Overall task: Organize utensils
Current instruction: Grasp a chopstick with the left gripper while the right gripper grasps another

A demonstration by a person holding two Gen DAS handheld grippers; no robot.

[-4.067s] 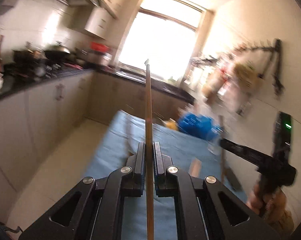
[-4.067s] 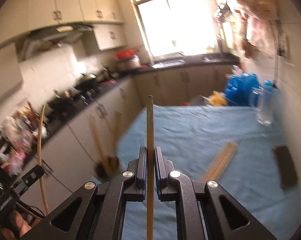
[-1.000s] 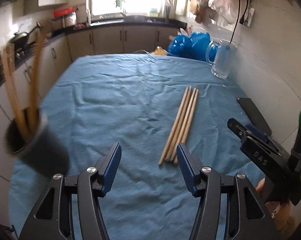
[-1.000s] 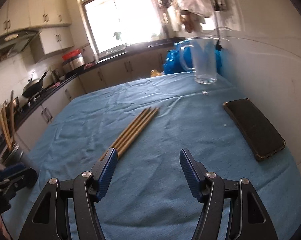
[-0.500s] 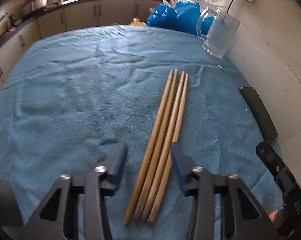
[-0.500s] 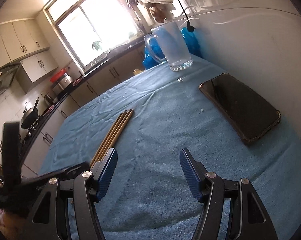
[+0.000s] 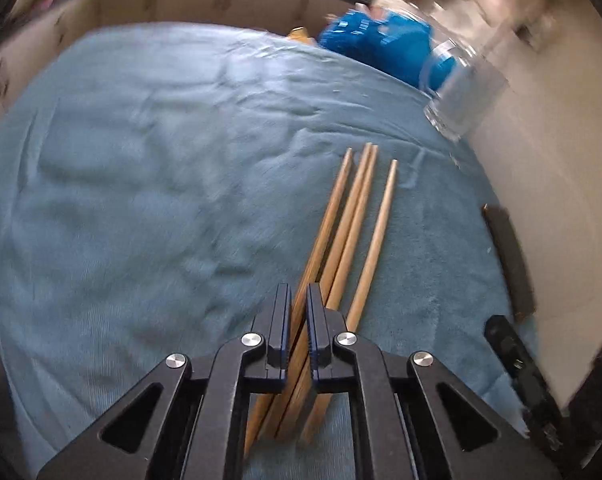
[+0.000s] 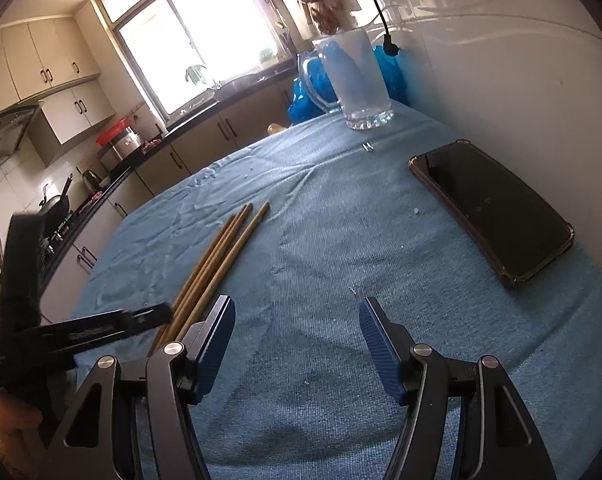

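A second ago our left gripper [image 7: 299, 326] stood wide; now it has dropped and clamped on the leftmost thin wooden chopstick [image 7: 333, 204] of four lying ahead on the blue cloth [image 7: 141, 200], ready to lift. Our right gripper [image 8: 297, 340] waits apart, empty.

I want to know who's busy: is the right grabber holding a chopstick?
No, the right gripper has its blue pads wide apart over bare blue cloth, and the chopsticks lie off to its left.
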